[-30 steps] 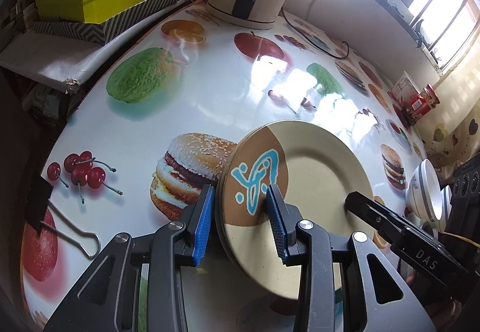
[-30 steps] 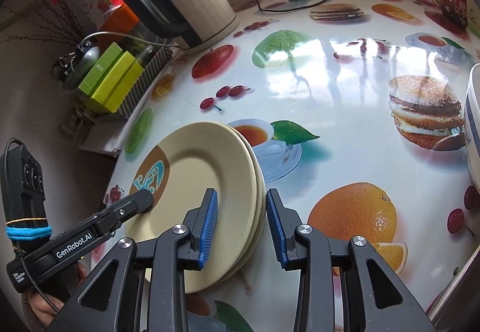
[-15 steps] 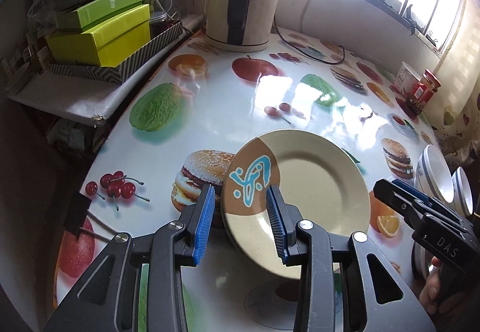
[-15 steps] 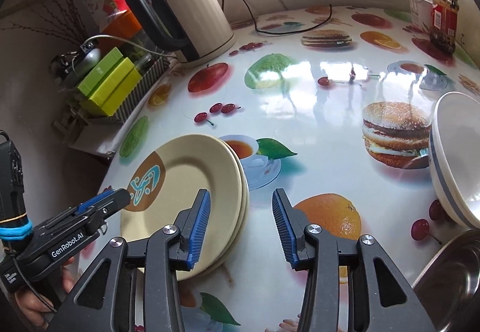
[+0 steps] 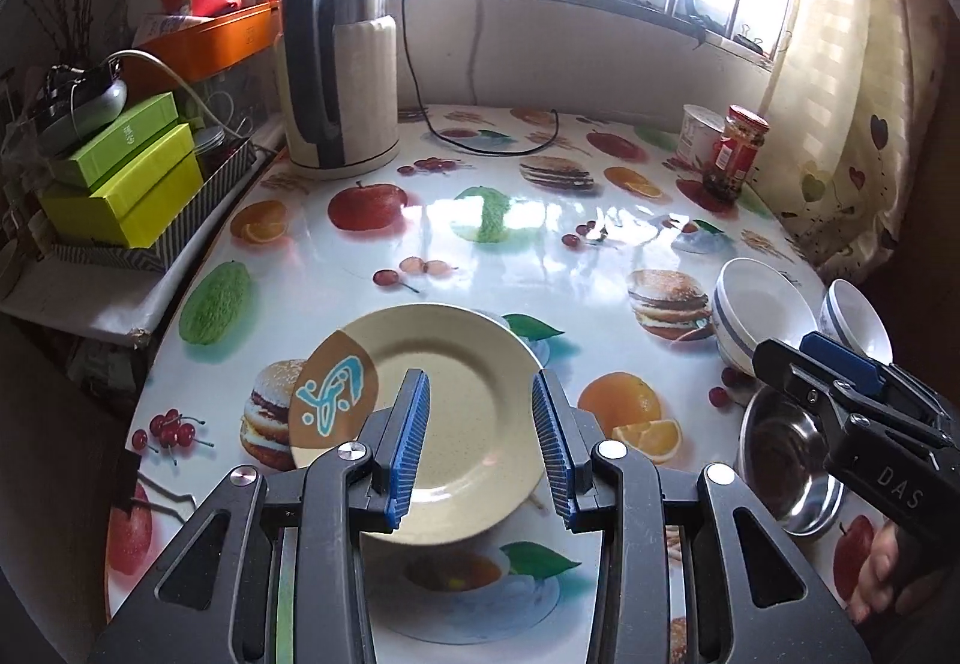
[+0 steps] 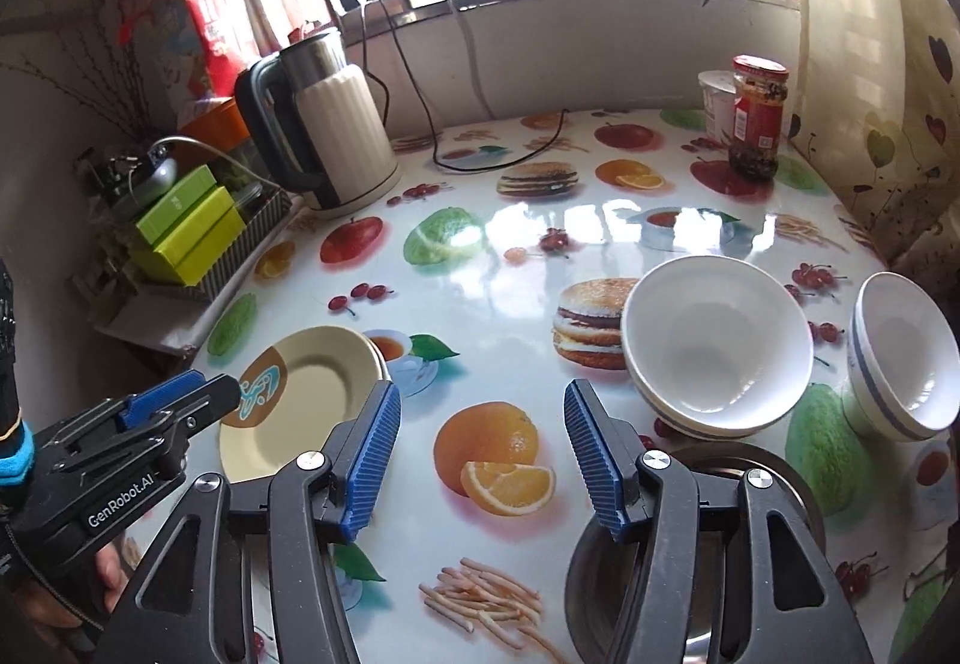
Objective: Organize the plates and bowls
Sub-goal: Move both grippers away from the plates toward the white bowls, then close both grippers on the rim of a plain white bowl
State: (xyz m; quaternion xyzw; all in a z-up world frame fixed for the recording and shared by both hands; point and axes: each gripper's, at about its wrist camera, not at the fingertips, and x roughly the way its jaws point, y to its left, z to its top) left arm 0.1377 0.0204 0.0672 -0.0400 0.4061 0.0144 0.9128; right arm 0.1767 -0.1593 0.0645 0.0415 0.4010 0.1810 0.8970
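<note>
Fruit-print table (image 5: 420, 220) under the window; both my grippers are off the stacked plates now, so EARLIER moves matter here.

My left gripper (image 5: 480, 445) is part open, empty, above the plate stack (image 5: 456, 394), its jaws clear of the rim they straddled a second ago. My right gripper (image 6: 483, 460) has its jaws opening with nothing between them, only the printed orange below; a second ago they bracketed the plates' edge. Both have lifted and pulled back. Plates lie at the table's left, near the burger print. Big white bowl (image 6: 717, 340), small bowl (image 6: 900, 352) and steel bowl (image 6: 774, 490) sit right. I judge plates done, bowls next.
</note>
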